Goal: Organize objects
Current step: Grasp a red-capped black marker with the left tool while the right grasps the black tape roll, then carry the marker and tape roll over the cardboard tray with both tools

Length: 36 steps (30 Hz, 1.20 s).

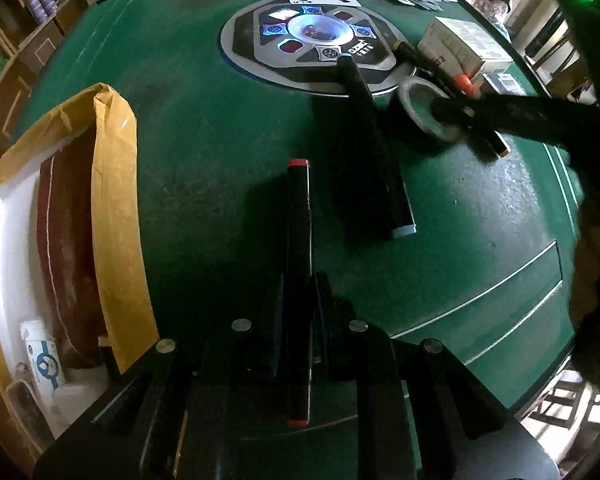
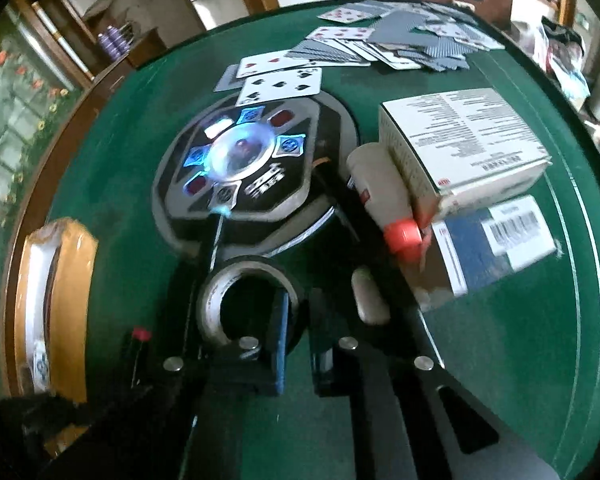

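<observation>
The bench (image 1: 204,152), covered in green felt, fills both views. At the left edge of the left wrist view sits the open cardboard box (image 1: 112,184) with a white liner; I judge it to be the likely destination for loose items. A round control panel (image 1: 312,36) occupies the upper centre, with playing cards (image 2: 380,40) scattered above it and a white carton (image 2: 460,140) at the upper right of the right wrist view.

My left claw (image 1: 298,292) is clenched on a black marker with red caps (image 1: 299,216), held lengthwise between the fingers and pointing up-frame. Risk: the grip is along a narrow barrel, so the marker can pivot or slide out during a swing toward the box.

A second marker with a blue cap (image 1: 374,152) lies loose on the felt, right of centre. Risk: a low sweep of either claw can roll it.

My right claw (image 2: 296,320) is released, one finger inside the tape roll (image 2: 236,304) and one outside its wall, at lower centre. Risk: the view is blurred by motion, so closing now may pinch only the rim and tip the roll. The glue bottle with an orange cap (image 2: 384,204) and a pale lozenge-shaped item (image 2: 370,296) lie just beside it and can be knocked.
</observation>
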{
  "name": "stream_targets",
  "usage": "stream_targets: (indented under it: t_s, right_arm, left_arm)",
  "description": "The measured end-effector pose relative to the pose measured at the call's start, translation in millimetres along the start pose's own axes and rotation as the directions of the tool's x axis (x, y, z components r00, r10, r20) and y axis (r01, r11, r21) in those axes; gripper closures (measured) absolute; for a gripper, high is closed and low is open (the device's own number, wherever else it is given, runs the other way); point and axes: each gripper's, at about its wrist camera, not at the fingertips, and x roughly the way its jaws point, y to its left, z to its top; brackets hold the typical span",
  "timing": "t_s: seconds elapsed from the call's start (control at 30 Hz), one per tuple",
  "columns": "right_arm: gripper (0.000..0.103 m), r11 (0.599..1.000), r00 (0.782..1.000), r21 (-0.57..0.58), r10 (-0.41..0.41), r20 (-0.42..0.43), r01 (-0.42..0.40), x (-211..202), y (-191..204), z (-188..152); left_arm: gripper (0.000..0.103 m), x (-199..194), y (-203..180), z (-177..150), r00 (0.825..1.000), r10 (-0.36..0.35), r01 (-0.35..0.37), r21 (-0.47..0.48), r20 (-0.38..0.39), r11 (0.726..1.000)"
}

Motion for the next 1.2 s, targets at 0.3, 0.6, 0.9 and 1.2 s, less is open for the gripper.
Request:
stream_targets:
  t_s: [0.3, 0.6, 0.9, 1.2]
  right_arm:
    - [0.096, 0.995, 0.997, 0.065, 0.072, 0.036, -0.074, -47.1, -11.3, -44.5]
    - [0.096, 0.995, 0.995, 0.067, 0.066, 0.075, -0.071, -67.9, -7.2, -47.4]
    - [0.096, 0.992, 0.987, 0.02, 0.125, 0.105, -0.128, -80.3, 21.7, -45.2]
    - [0.096, 0.979, 0.976, -0.043, 0.202, 0.081, -0.199, -69.4, 70.8, -39.4]
  left_arm:
    - [0.089, -1.7, 4.8, -4.6, 0.998, -0.054, 0.054, -0.031, 0.026, 0.998]
    - [0.089, -28.2, 3.8, -7.7, 0.991, -0.114, 0.116, -0.033, 0.067, 0.993]
    - [0.089, -57.6, 24.7, -6.6, 0.982, -0.127, 0.139, -0.078, 0.137, 0.987]
    - [0.089, -90.8, 72.0, -26.1, 0.974, -0.111, 0.149, -0.189, 0.199, 0.971]
